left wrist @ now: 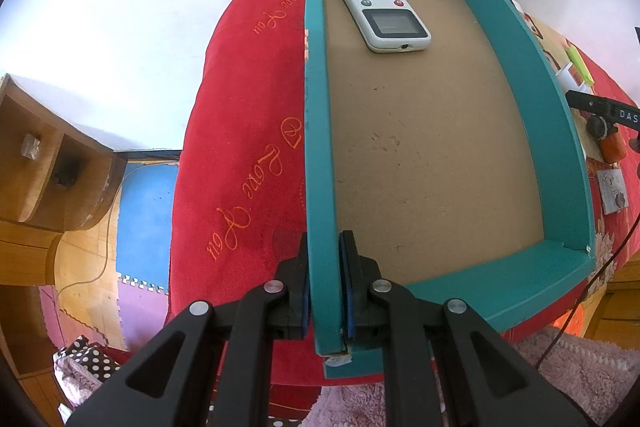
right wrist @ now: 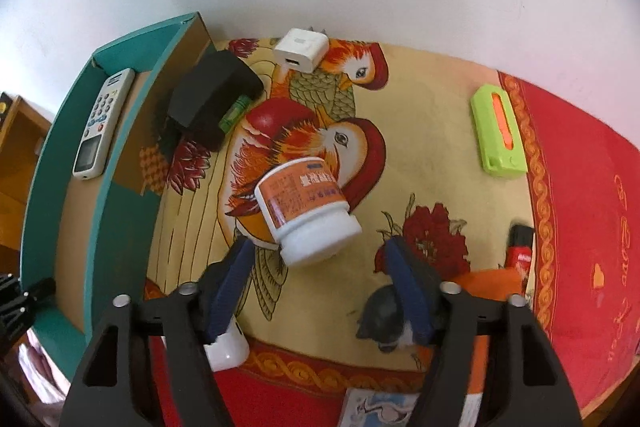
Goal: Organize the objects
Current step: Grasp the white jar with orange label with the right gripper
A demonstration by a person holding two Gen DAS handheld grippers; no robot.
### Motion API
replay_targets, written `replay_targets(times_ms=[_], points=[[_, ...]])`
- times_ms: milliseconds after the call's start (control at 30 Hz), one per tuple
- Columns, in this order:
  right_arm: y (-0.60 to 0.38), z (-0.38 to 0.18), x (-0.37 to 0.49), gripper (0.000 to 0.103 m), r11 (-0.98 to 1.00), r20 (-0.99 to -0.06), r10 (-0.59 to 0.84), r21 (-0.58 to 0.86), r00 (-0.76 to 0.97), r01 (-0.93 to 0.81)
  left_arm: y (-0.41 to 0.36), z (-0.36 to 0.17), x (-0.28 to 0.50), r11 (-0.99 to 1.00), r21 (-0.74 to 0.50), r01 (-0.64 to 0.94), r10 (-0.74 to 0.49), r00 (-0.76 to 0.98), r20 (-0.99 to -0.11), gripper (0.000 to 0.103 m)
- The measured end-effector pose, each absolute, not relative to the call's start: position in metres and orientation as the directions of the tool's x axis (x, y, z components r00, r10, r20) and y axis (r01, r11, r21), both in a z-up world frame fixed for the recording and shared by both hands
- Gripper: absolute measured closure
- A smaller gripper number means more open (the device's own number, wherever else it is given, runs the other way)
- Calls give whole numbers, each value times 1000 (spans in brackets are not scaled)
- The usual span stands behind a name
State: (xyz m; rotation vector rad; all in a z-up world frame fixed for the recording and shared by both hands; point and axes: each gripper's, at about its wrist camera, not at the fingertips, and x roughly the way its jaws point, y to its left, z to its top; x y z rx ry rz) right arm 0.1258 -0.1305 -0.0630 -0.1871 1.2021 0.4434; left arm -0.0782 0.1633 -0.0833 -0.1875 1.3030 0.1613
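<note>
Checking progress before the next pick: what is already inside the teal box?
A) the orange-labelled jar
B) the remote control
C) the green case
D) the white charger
B: only the remote control lies on the floor of the teal box; the other items are outside it.

most of the teal box [left wrist: 516, 115] floor is bare; only the remote [left wrist: 378, 7] fills its far left corner. on the bed, a black case [right wrist: 212, 99], white charger [right wrist: 302, 51], green case [right wrist: 498, 135] and tipped white jar [right wrist: 308, 207] ring open cloth between them.
</note>
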Motion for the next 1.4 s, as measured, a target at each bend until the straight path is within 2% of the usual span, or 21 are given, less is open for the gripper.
replay_targets(times_ms=[100,200,267,500,533,600,733,800,867,967,1100,1167,1400], points=[[-132,-64,126,62,903,-928,234,96,291,-419,163,-83,-78,974,-46,-222,13,257,-966,92],[-136,-60,124,71,907,-921,243,104,305,-409,163,-83,-78,974,-46,-223,13,257,-966,92],[-140,-52,121,72,907,-911,255,109,325,-406,163,-83,-78,974,-46,-223,13,257,-966,92],[-133,-41,125,71,895,-902,261,94,343,-435,163,-82,-77,975,-43,-218,14,254,-967,92],[-130,-42,127,68,892,-902,263,93,341,-441,163,-82,-77,975,-43,-218,14,254,-967,92],[-126,-46,130,54,890,-906,257,86,337,-449,163,-82,-76,975,-43,-219,14,254,-967,92],[-122,-58,135,50,892,-914,236,69,330,-447,163,-82,-77,975,-43,-220,14,255,-967,92],[-122,-62,137,39,893,-912,241,74,332,-444,163,-82,-77,975,-43,-219,15,254,-967,92],[-122,-67,141,36,891,-910,252,86,330,-445,163,-82,-77,975,-43,-219,15,254,-967,92],[-126,-71,142,36,891,-898,276,106,342,-441,163,-82,-77,975,-43,-220,14,255,-967,92],[-138,-66,138,50,888,-868,350,188,352,-419,163,-82,-75,973,-46,-225,14,256,-967,92],[-144,-60,136,52,891,-859,359,199,364,-408,163,-82,-75,973,-46,-225,14,256,-967,92],[-133,-38,131,56,881,-849,338,133,406,-454,162,-82,-75,974,-42,-222,16,253,-967,92]])
